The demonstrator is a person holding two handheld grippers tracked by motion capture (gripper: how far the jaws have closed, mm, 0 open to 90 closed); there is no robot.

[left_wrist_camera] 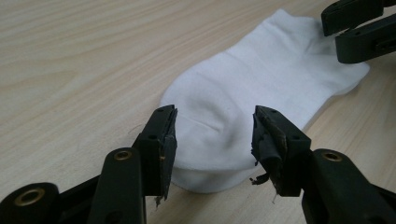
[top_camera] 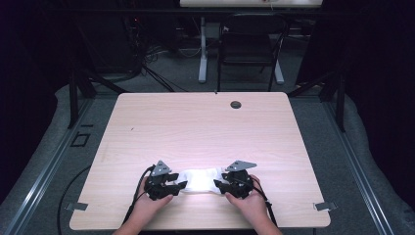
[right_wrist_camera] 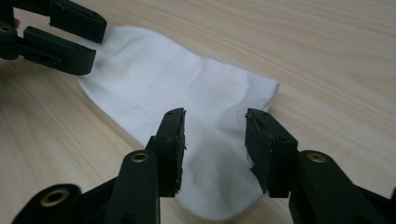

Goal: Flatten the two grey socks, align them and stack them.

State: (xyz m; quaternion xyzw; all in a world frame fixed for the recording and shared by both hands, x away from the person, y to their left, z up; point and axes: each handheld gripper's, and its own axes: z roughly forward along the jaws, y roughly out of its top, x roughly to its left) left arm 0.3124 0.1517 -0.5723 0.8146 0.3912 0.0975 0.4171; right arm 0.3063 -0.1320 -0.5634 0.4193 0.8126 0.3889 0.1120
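Observation:
A white sock (top_camera: 199, 179) lies flat on the wooden table (top_camera: 205, 127) near its front edge, stretched left to right between both grippers. My left gripper (top_camera: 182, 186) is at the sock's left end. In the left gripper view its jaws (left_wrist_camera: 212, 135) stand open over that end of the sock (left_wrist_camera: 261, 79) without pinching the cloth. My right gripper (top_camera: 217, 185) is at the right end. In the right gripper view its jaws (right_wrist_camera: 214, 140) are also open, apart over the sock (right_wrist_camera: 177, 88). Each gripper view shows the other gripper at the sock's far end.
A small round grommet (top_camera: 236, 104) sits near the table's far edge. Beyond the table stand a black chair (top_camera: 249, 44) and a white desk leg (top_camera: 202, 54). Cables trail from both grippers off the front edge.

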